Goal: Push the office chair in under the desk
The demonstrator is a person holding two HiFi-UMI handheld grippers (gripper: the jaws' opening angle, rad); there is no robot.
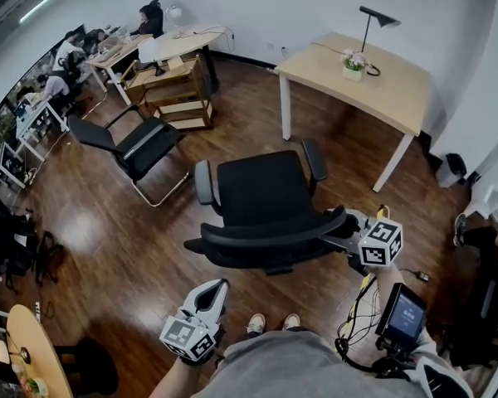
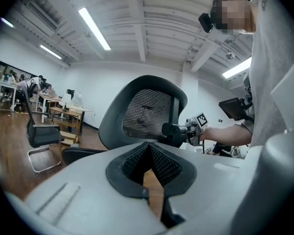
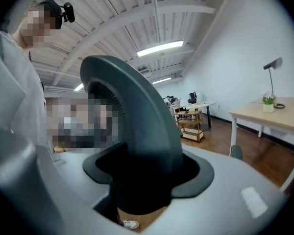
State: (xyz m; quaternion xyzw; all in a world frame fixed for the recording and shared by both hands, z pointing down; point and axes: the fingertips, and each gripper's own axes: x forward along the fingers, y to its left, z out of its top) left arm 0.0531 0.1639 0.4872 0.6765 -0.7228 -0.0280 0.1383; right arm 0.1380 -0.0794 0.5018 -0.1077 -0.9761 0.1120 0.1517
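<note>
The black office chair (image 1: 261, 193) stands on the wooden floor, its seat facing the pale wooden desk (image 1: 398, 89) at the upper right, about a chair's length away. My right gripper (image 1: 344, 225) is at the right end of the curved backrest (image 1: 270, 235). In the right gripper view the backrest rim (image 3: 132, 111) fills the gap of the right gripper (image 3: 147, 173), which is shut on it. My left gripper (image 1: 216, 290) hangs low behind the chair, shut and holding nothing. In the left gripper view the left gripper (image 2: 149, 156) points at the mesh backrest (image 2: 147, 111).
A second black chair (image 1: 137, 148) stands to the left, with a wooden shelf unit (image 1: 178, 94) behind it. A lamp (image 1: 373, 19) and a plant pot (image 1: 353, 65) sit on the desk. People work at tables far left. A round table (image 1: 33, 351) is at lower left.
</note>
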